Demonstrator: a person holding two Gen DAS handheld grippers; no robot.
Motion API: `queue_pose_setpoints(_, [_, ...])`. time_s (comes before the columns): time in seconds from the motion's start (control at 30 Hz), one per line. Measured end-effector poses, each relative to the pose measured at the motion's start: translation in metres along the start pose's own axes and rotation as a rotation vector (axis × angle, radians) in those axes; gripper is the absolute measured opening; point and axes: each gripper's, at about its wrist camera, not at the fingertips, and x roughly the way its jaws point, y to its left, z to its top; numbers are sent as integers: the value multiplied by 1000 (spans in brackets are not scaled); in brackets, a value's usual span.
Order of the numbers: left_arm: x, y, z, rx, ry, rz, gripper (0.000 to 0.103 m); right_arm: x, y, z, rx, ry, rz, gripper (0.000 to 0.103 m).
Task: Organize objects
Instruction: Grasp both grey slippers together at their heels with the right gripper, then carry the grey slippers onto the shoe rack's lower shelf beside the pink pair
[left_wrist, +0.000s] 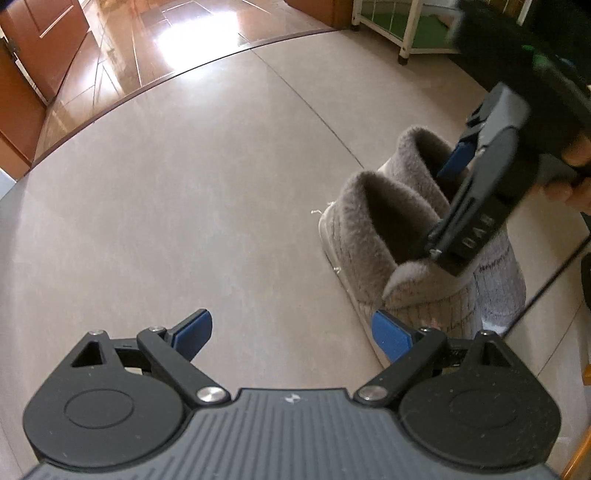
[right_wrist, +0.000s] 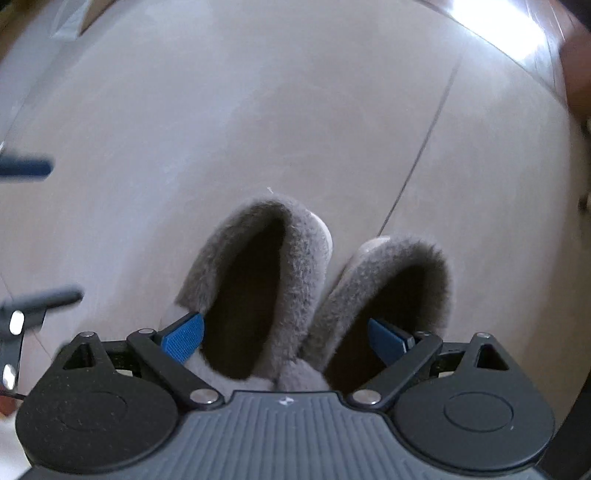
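1. Standing side by side and touching on the floor (left_wrist: 184, 206), the two gray slippers (right_wrist: 317, 280) sit directly under the right gripper (right_wrist: 286, 338).
2. Its jaws are spread wide and grip nothing; one finger sits outside the left slipper (right_wrist: 255, 273), the other inside the right slipper's (right_wrist: 391, 295) opening, straddling both inner collars.
3. The slippers' long axes run away from these jaws.
4. The left gripper (left_wrist: 291, 334) hangs wide open and empty, its slippers (left_wrist: 406, 236) off to its right, farther away.
5. Both slippers look empty inside.

Both grippers: black linkages, silver pivot screws, blue ribbed pads (left_wrist: 391, 334), grey ridged housing; dark sleeve (left_wrist: 517, 48), bare fingers.
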Motion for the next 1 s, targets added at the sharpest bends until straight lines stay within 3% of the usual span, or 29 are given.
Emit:
queue_pose_setpoints(0.23, [7,0,-4,13,8,22,93,24,-8,-10,223,125,73,94])
queue_pose_setpoints(0.4, [8,2,1,-1,8,29,93,29,11,-11,182,107,37,82])
queue_pose_setpoints(0.43, [8,2,2,-2,5,32,93,30,14,-10,176,109,29,75])
queue_pose_setpoints(0.47, [7,2,4,-3,3,32,93,32,16,-11,165,115,2,58])
queue_pose_setpoints(0.5, [6,2,5,-4,1,31,93,33,17,-10,145,129,-19,51])
queue_pose_setpoints(0.57, [5,3,6,-13,-2,31,93,33,12,-10,144,130,-2,30])
queue_pose_setpoints(1.0, [7,6,9,-23,12,29,93,3,-15,-17,9,87,71,24])
